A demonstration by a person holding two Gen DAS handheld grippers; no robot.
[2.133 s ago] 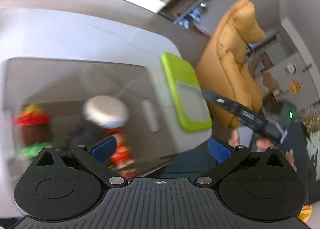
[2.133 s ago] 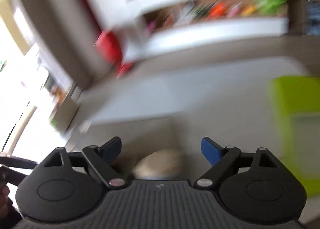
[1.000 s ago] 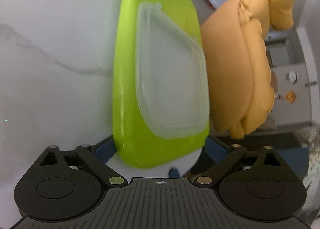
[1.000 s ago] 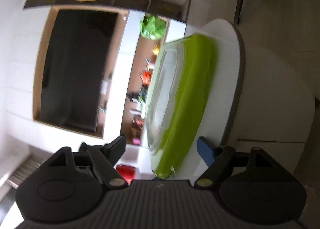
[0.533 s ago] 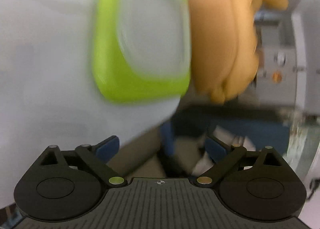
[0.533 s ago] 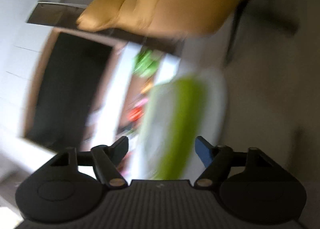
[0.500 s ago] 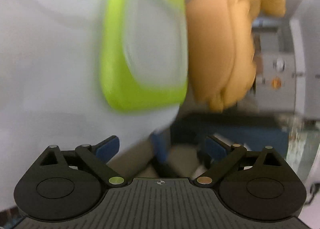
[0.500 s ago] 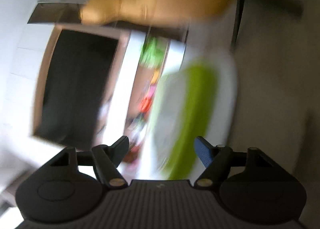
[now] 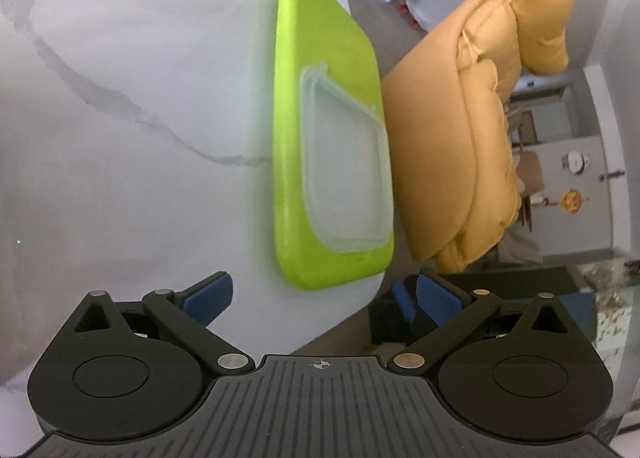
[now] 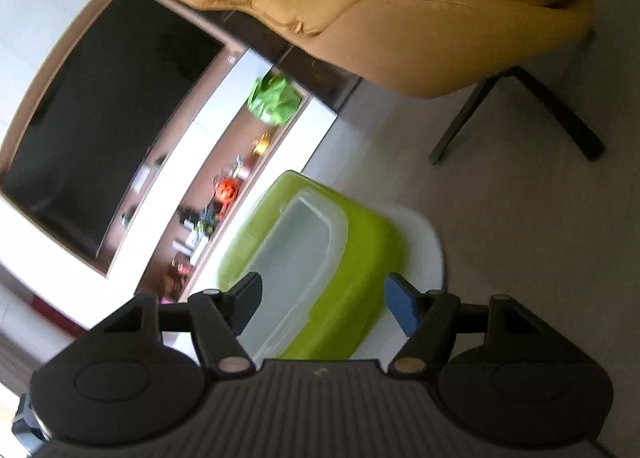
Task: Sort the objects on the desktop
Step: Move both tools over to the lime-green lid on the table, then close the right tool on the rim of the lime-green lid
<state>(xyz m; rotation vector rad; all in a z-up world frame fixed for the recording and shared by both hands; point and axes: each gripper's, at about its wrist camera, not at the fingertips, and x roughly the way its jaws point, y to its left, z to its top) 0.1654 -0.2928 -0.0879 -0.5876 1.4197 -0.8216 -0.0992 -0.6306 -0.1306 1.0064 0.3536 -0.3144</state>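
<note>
Since a second ago, the left gripper (image 9: 323, 290) has pulled back from the green box (image 9: 320, 129), and its jaws have just been opening. Back then the box end sat between the blue pads; now nothing is between them and they stand wide apart, so the box is let go.

From the left wrist, the box lies flat on the white table (image 9: 120, 97), close to the table's right edge. A clear lid (image 9: 348, 169) sits in its top. The box's near end is just ahead of the left gripper and apart from it. Past the table edge stands a yellow chair (image 9: 480, 117). A bit of the other gripper, blue and black, shows low down beside the right pad.

From the right wrist, the view is tipped over. Compared with a second ago, the box (image 10: 360, 258) now looks broader and its lid (image 10: 296, 258) faces the camera more. The right gripper (image 10: 324, 298) has just been closing its jaws. The box shows between the two pads, but I cannot tell if they touch it; a gap shows by the blue pad. Behind the box are a dark TV (image 10: 104, 117), a shelf (image 10: 224, 197) with small things and the chair (image 10: 400, 5).
</note>
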